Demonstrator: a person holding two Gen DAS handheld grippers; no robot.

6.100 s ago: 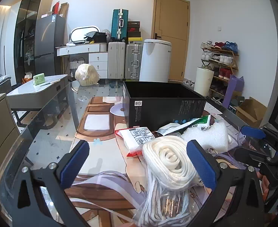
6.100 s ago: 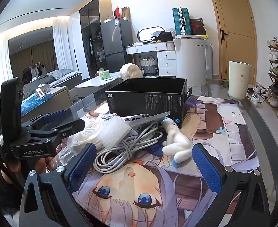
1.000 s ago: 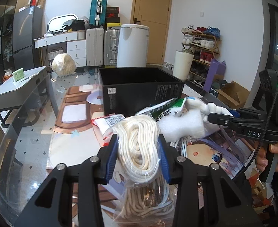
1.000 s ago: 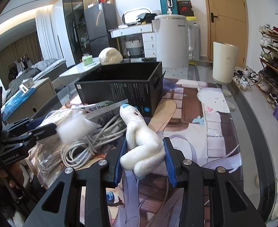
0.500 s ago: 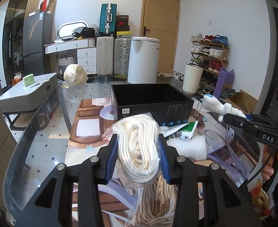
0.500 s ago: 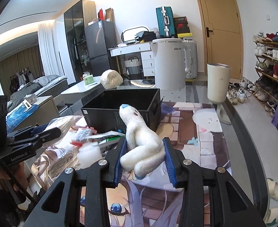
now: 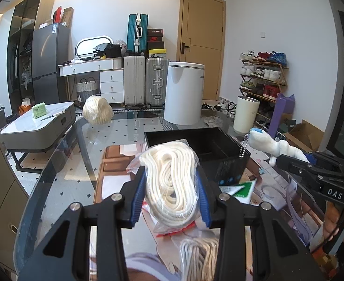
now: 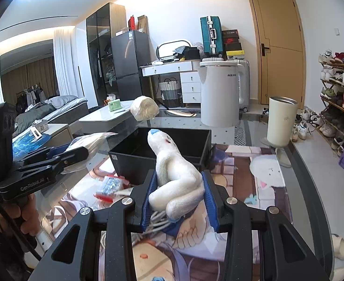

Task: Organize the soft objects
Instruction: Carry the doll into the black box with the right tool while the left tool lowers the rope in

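The left gripper (image 7: 172,196) is clenched on a bagged rope (image 7: 172,180), held clear of the table (image 7: 62,187). The right gripper (image 8: 180,199) grips a white plush (image 8: 172,178), its long body pointing up and forward. The open black box (image 8: 129,159) lies just ahead of both, below the loads; the plush looks the nearer to its rim, the rope a little short of it. Six seconds ago both grippers gaped over the pile on the table; since then each has closed, lifted its item and come toward the box.
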